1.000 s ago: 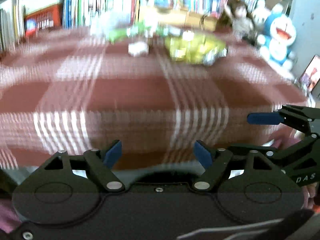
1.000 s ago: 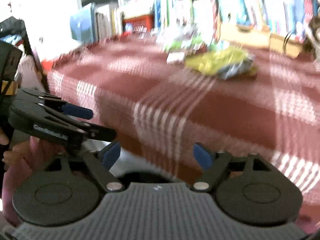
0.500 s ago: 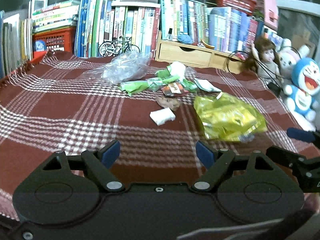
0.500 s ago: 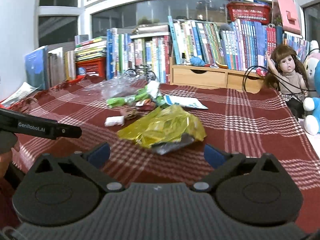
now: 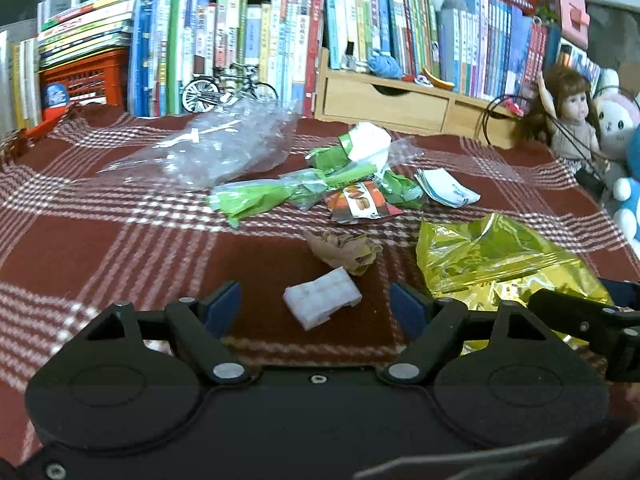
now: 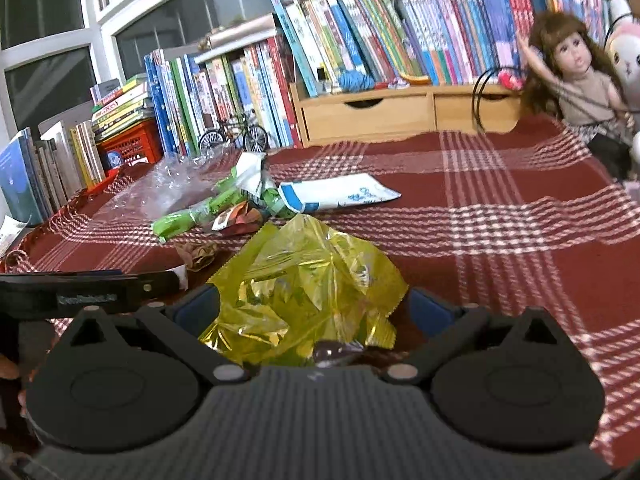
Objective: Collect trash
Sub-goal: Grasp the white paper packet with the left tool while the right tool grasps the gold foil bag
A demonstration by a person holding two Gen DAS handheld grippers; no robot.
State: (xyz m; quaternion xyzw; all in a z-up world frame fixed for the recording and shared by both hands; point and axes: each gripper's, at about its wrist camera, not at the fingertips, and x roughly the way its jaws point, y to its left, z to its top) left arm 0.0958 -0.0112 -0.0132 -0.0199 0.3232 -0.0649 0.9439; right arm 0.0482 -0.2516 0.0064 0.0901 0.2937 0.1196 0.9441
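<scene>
Trash is lying uncollected on the bench: a white scrap is being framed by the left hand-held gripper, a yellow wrapper by the right hand-held gripper. Both are being held wide open, empty. Green wrappers and clear plastic are also awaiting collection.

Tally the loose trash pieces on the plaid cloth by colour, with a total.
Clear: 1, the clear plastic bag
Green: 1 bunch, green wrappers; separate pieces cannot be told apart
Red-orange: 1, snack packet
White-blue: 1, white-blue packet
Brown: 1, crumpled brown paper
White: 1, white scrap
Yellow: 1, yellow foil bag
Total: 7
</scene>
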